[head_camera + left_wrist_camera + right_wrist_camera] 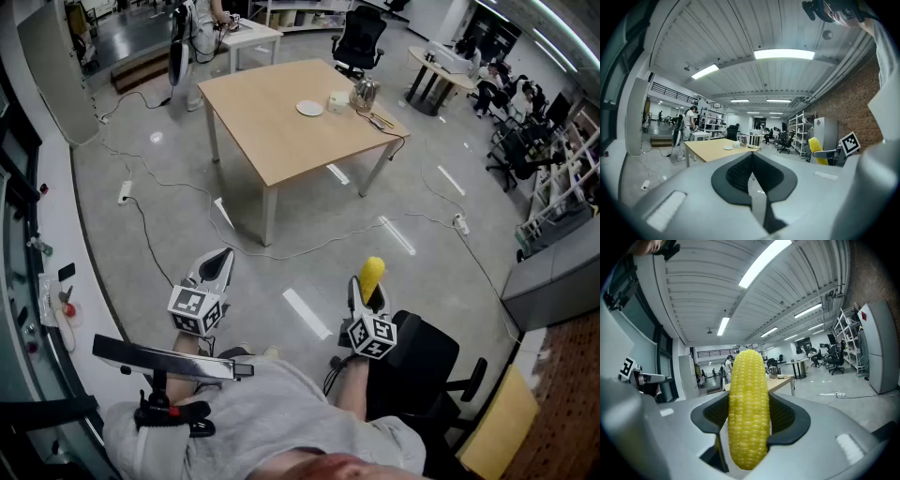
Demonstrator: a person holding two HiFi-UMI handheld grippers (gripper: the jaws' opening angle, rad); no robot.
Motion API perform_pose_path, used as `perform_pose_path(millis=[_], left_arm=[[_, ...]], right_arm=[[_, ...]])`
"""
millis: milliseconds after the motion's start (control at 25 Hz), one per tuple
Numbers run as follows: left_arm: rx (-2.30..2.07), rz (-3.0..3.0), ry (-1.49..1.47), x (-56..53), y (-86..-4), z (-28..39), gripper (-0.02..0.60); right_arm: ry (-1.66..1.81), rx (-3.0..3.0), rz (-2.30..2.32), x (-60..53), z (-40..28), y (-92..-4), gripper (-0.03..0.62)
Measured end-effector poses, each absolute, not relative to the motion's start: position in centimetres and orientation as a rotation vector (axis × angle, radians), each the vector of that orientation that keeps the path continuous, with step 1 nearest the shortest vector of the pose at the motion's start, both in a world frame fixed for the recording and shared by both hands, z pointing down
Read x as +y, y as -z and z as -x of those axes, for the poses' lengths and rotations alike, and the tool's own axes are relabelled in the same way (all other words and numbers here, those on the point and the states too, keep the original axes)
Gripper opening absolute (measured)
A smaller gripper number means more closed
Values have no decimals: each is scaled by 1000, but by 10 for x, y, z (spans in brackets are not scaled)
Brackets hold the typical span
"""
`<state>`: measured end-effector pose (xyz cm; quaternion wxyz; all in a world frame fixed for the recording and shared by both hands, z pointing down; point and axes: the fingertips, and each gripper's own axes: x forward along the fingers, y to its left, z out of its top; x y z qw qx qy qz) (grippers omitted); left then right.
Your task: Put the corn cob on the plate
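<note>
One corn cob (748, 394), clamped upright, right gripper (748, 420)

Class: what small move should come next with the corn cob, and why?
Probably carry the right gripper forward toward the table. Its jaws are clamped on the corn cob, while the plate sits far ahead on the tabletop, across open floor.

No words, numbers or brand names can be read in any view. Only black-and-white square markers (198, 310) are seen, printed on the cubes of the left hand-held gripper (220, 258) and the right hand-held gripper (367, 289); block patterns are borne, not letters. A small red label (863, 317) is seen on a white cabinet (881, 350), too small to be read.
</note>
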<state>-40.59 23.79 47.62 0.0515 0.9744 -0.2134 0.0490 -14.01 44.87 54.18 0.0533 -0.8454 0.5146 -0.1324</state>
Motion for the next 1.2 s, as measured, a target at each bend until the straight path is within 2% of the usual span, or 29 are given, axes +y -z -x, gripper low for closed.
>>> perform_pose_path(millis=[640, 1200], left_arm=[[-457, -3019, -166, 261, -476, 326, 20], [-253, -3033, -194, 222, -481, 205, 20]], right_arm=[[406, 1432, 2577, 495, 99, -546, 253], [380, 1316, 2615, 467, 18, -537, 253]])
